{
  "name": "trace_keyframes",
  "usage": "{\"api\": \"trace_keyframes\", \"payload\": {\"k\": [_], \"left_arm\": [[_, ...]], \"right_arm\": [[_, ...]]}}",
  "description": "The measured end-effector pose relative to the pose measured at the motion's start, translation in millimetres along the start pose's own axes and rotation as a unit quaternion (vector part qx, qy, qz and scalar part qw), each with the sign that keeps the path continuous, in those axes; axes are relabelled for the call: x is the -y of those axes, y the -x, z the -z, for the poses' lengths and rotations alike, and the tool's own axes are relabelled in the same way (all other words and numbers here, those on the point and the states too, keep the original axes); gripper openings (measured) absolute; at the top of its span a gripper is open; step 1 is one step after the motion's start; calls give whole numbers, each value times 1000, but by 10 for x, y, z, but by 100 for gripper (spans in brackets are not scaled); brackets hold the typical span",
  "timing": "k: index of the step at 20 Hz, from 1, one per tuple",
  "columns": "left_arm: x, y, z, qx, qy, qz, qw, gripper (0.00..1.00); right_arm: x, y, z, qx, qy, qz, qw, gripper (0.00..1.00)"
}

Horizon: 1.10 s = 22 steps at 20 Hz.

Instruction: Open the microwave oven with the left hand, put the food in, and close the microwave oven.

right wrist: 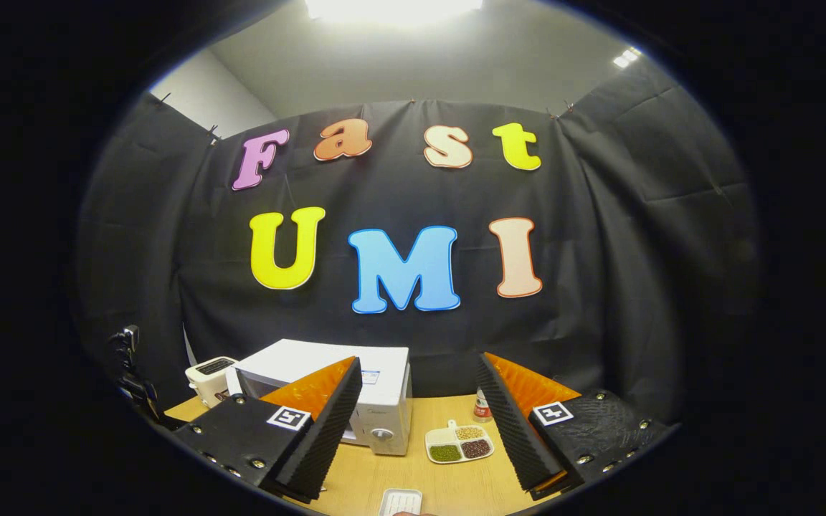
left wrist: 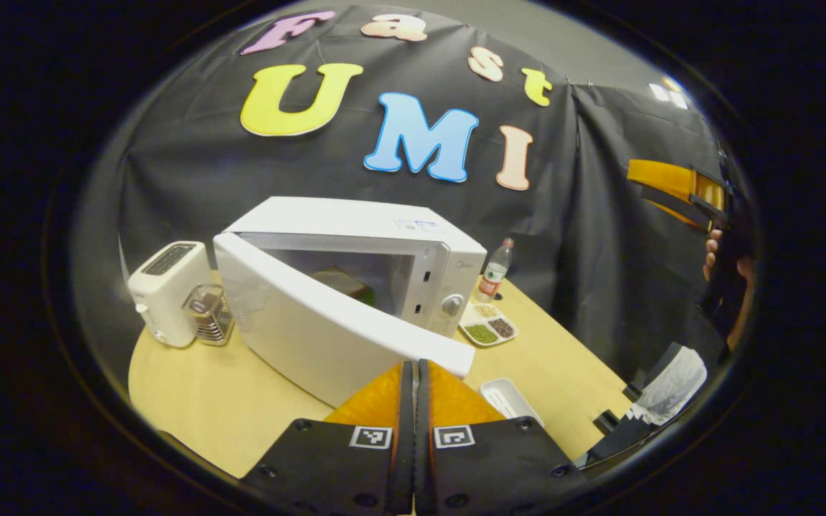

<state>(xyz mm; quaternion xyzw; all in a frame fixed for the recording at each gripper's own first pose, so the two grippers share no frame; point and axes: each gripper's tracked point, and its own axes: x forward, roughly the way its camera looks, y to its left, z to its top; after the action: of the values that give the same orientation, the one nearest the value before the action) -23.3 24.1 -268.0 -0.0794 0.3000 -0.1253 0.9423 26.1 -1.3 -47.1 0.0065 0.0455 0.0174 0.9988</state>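
The white microwave [left wrist: 384, 236] stands on the round wooden table [left wrist: 198, 387]. Its door [left wrist: 312, 330] hangs partly open, swung out towards me. Through the gap, a brown and green piece of food [left wrist: 345, 283] lies inside. My left gripper [left wrist: 413, 367] is shut with nothing between its fingers, its tips right at the door's free edge; I cannot tell if they touch. My right gripper [right wrist: 416, 423] is open and empty, held high and back from the microwave [right wrist: 363, 390]. In the left gripper view it shows at the far right [left wrist: 678, 186], held by a hand [left wrist: 713, 251].
Left of the microwave stand a white toaster [left wrist: 165, 290] and a small metal holder [left wrist: 209, 315]. To its right are a bottle [left wrist: 495, 269], a sectioned dish of grains [left wrist: 488, 326] and a white tray [left wrist: 510, 398]. A white bag [left wrist: 671, 383] lies off the table's right.
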Motion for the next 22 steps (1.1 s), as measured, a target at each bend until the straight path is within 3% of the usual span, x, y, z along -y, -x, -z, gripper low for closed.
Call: {"api": "trace_keyframes", "payload": {"k": [10, 22], "left_arm": [[218, -683, -263, -1, -30, 19, 999, 7], [106, -1561, -606, 2, -7, 8, 1000, 7]], "right_arm": [[406, -56, 60, -6, 0, 23, 1000, 97], [533, -330, 186, -23, -1, 13, 1000, 97]]}}
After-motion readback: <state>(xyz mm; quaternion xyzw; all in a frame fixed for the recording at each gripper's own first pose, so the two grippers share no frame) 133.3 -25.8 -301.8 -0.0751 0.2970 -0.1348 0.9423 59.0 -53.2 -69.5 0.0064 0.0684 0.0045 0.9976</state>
